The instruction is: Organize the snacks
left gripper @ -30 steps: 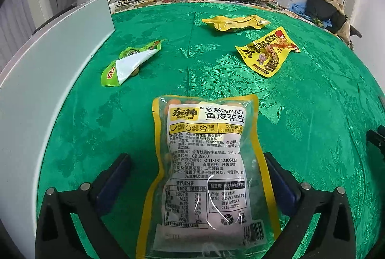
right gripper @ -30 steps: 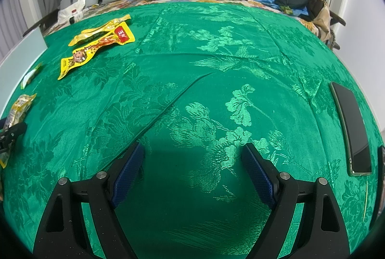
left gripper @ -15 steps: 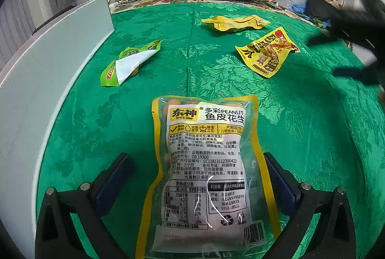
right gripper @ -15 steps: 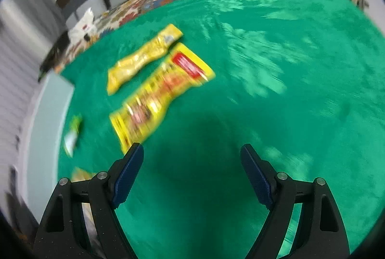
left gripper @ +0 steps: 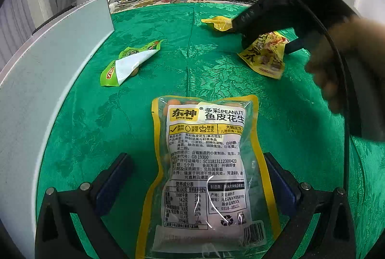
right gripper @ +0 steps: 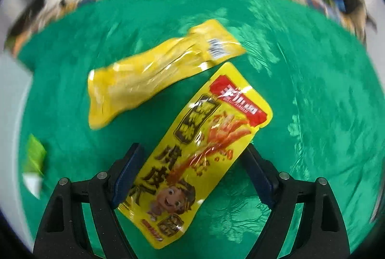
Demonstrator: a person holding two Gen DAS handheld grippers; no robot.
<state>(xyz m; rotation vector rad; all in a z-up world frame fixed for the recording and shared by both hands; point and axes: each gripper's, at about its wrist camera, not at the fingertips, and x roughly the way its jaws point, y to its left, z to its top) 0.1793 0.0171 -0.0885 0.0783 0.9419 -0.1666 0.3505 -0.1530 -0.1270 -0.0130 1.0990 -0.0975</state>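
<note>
Right wrist view has swung off bare green cloth (right gripper: 312, 66) and now looks down on the red-and-yellow snack pouch (right gripper: 192, 158); right tool (right gripper: 190, 170) wide open, fingers either side of the pouch, left pad (right gripper: 127, 172) touching or just over its edge, nothing gripped yet; frame blurred, so it's mid-move. Plain yellow pouch (right gripper: 154, 73) lies just beyond it, far-left; green packet (right gripper: 36, 155) at the left edge. Left wrist view: left tool (left gripper: 195, 189) unchanged, wide open, straddling the peanut bag (left gripper: 204, 162), not clamped; bag flat on the cloth, near centre. Right tool now enters this view at far right, over the red-and-yellow pouch. Reading: right side has picked its target, grasp looks imminent; sorting itself not started, all four packs loose on the cloth; white panel (left gripper: 48, 66) along the left untouched.
</note>
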